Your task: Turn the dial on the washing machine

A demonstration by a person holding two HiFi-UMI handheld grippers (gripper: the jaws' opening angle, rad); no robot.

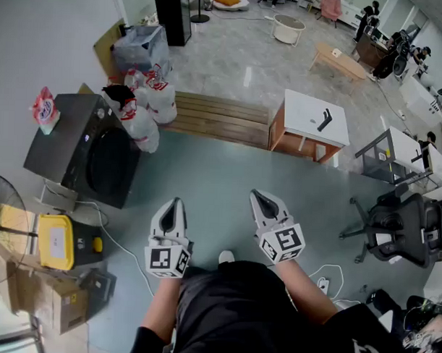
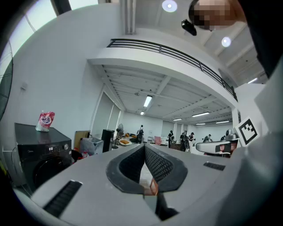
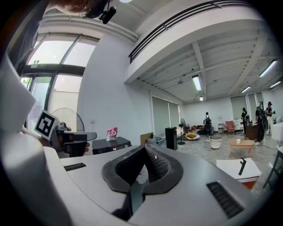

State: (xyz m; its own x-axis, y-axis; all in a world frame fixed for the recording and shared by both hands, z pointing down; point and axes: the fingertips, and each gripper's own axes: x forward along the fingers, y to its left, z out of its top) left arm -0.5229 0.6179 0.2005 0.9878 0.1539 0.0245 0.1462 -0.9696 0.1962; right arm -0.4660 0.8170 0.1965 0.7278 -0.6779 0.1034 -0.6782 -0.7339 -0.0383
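Washing machine [image 1: 77, 149] stands apart — left gripper [image 1: 177, 202], right gripper [image 1: 256, 195] closed.

Head view: I look steeply down from above at the floor, with the washing machine [image 1: 77, 149] far left and the white table [image 1: 317, 116] far right.
Left gripper view: I sit low on the left gripper [image 2: 144, 147], facing level along its jaws across the hall.
Right gripper view: likewise on the right gripper [image 3: 144, 148], beside the left one.
Shared: all three views catch the washing machine.
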